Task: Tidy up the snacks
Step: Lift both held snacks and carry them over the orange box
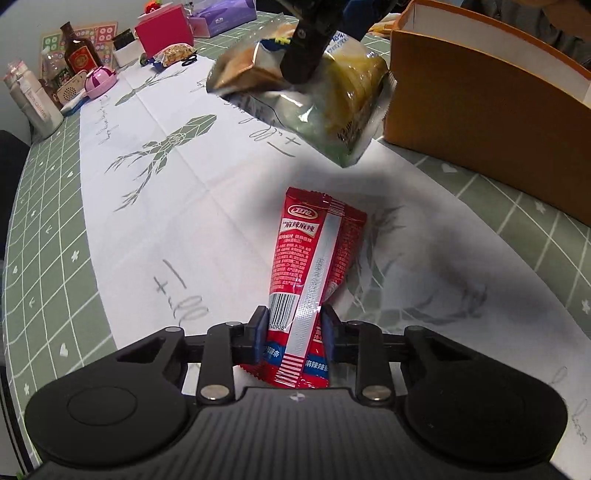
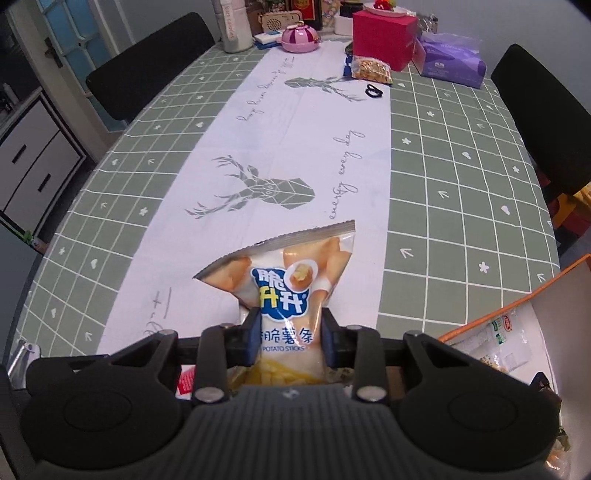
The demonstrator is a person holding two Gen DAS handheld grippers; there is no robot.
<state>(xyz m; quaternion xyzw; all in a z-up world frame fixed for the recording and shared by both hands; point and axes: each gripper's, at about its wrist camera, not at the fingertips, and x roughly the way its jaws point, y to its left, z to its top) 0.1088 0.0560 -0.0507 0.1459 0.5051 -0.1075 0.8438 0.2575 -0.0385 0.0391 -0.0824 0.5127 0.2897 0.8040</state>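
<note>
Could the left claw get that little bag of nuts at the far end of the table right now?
Probably not as things stand. The left claw is already shut on the red snack packet, so it has no free grip. The bag of nuts lies far off, near the pink box.

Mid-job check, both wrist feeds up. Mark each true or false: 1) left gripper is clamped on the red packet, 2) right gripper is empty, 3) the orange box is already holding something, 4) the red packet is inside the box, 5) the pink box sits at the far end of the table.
1) True: the left gripper is shut on the red packet.
2) False: the right gripper is shut on the potato sticks bag.
3) True: the orange box shows packets inside.
4) False: it lies outside, on the white runner.
5) True: the pink box stands there.
</note>
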